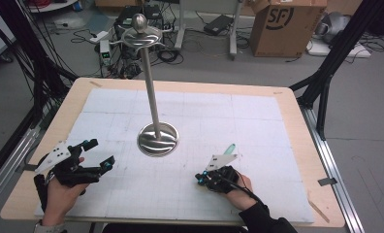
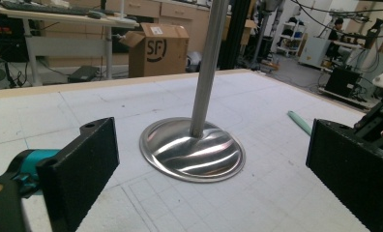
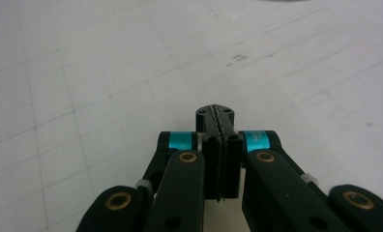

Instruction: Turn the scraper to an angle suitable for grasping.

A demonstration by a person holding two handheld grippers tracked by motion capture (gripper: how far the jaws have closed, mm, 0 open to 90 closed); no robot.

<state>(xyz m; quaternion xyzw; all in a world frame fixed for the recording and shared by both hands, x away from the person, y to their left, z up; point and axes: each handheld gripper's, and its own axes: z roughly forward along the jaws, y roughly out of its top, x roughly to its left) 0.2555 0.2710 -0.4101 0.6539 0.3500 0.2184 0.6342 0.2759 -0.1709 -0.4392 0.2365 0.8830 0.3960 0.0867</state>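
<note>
A shiny metal stand with a round base [image 1: 157, 139] and a tall thin pole [image 1: 150, 87] rises from the middle of the white mat. My left gripper [image 1: 101, 153] hovers open at the front left, its jaws pointing toward the stand. In the left gripper view the base [image 2: 193, 150] lies between and beyond the wide-apart pads [image 2: 83, 166]. At the front centre-right my right gripper [image 1: 199, 177] rests low on the mat. It is shut [image 3: 215, 113] with nothing between its jaws. A pale green stick [image 1: 230, 146] [image 2: 299, 122] lies on the mat just beyond the right gripper.
The gridded white mat [image 1: 258, 121] covers most of the wooden table [image 1: 296, 126]. On the floor behind are a cardboard box [image 1: 287, 26], tangled cables [image 1: 132, 58] and black frame legs [image 1: 326, 73] at the right.
</note>
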